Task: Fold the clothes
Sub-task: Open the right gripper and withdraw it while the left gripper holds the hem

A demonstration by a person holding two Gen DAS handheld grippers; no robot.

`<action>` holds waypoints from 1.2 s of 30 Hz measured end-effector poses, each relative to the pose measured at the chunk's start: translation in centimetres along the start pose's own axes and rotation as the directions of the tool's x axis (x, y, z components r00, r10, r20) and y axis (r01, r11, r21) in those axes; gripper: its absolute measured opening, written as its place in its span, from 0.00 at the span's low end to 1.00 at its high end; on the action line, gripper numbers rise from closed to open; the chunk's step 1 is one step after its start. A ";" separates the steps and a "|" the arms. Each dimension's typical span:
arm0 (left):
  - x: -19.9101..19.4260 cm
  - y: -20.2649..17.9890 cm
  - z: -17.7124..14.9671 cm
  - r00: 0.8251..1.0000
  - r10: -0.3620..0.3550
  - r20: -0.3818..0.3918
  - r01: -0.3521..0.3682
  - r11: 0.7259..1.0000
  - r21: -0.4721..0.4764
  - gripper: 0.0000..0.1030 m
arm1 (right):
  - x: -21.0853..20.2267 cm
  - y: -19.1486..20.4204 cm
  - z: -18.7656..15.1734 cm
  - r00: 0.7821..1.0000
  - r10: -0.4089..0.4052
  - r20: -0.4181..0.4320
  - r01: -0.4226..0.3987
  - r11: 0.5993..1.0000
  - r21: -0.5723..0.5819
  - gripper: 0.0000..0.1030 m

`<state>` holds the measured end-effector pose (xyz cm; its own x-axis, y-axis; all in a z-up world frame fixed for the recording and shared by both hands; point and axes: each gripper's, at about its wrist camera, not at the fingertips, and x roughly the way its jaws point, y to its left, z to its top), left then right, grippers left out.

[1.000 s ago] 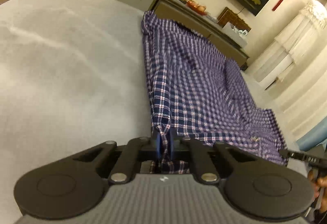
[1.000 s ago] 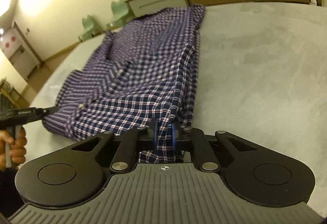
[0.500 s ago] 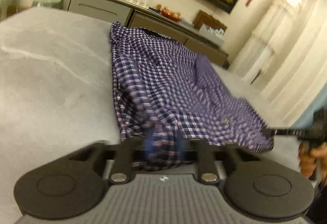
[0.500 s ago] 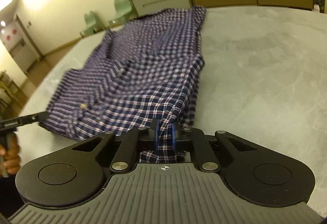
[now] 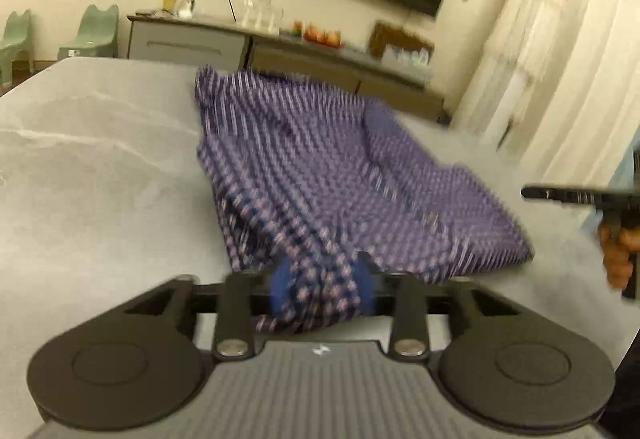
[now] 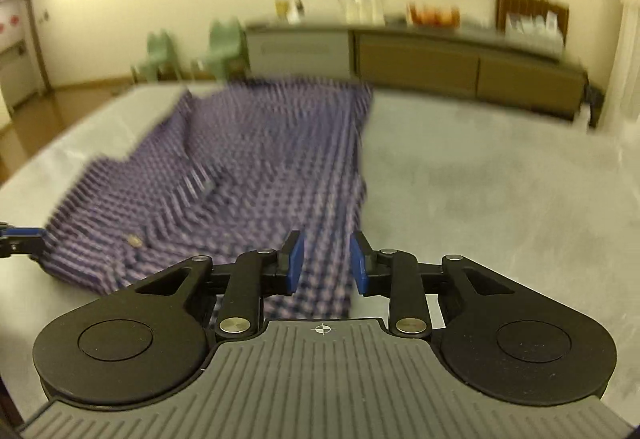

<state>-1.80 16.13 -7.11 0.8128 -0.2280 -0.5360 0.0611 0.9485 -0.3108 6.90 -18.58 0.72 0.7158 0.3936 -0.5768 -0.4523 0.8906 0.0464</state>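
Note:
A purple plaid shirt [image 5: 320, 167] lies spread on the grey table [image 5: 100, 179], blurred by motion. My left gripper [image 5: 322, 285] is at the shirt's near left corner. Its jaws are opening, and a slack bunch of cloth still sits between the blue pads [image 5: 280, 289]. In the right wrist view the same shirt [image 6: 260, 159] reaches toward me. My right gripper [image 6: 326, 263] hangs over its near right edge with jaws opening. Its pads [image 6: 294, 265] stand clear of the cloth, which lies flat below the gap. A hand [image 5: 616, 251] holding the right gripper shows at the left view's right edge.
A long sideboard [image 6: 420, 63] with glasses and fruit runs along the far wall. Two green chairs [image 6: 224, 47] stand left of it. White curtains [image 5: 560, 79] hang at the right. Bare grey table [image 6: 500, 179] extends right of the shirt.
Both grippers were pinched on the shirt's near hem; now both sets of jaws have parted. Both views have lifted and swung, showing more of the far wall, and the hem has slackened.

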 end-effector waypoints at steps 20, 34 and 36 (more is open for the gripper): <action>10.5 4.4 8.2 0.970 0.085 -0.229 -0.090 0.996 -0.014 0.40 | 6.7 1.2 -0.2 0.983 -0.013 -0.181 -0.009 0.992 -0.123 0.48; 10.4 5.2 9.2 0.985 -0.134 -0.112 0.141 0.989 0.053 0.06 | 9.2 -1.1 4.6 0.986 0.140 -0.091 -0.142 0.990 -0.013 0.02; 12.0 6.2 8.9 0.981 -0.087 -0.176 0.096 0.995 0.041 0.07 | 9.9 -0.7 4.7 0.985 0.118 -0.123 -0.127 0.990 -0.061 0.02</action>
<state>13.49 21.25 -8.49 0.6898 -0.3451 -0.6364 0.1627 0.9305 -0.3282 16.84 -14.26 -1.19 0.5861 0.4652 -0.6634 -0.5713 0.8179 0.0689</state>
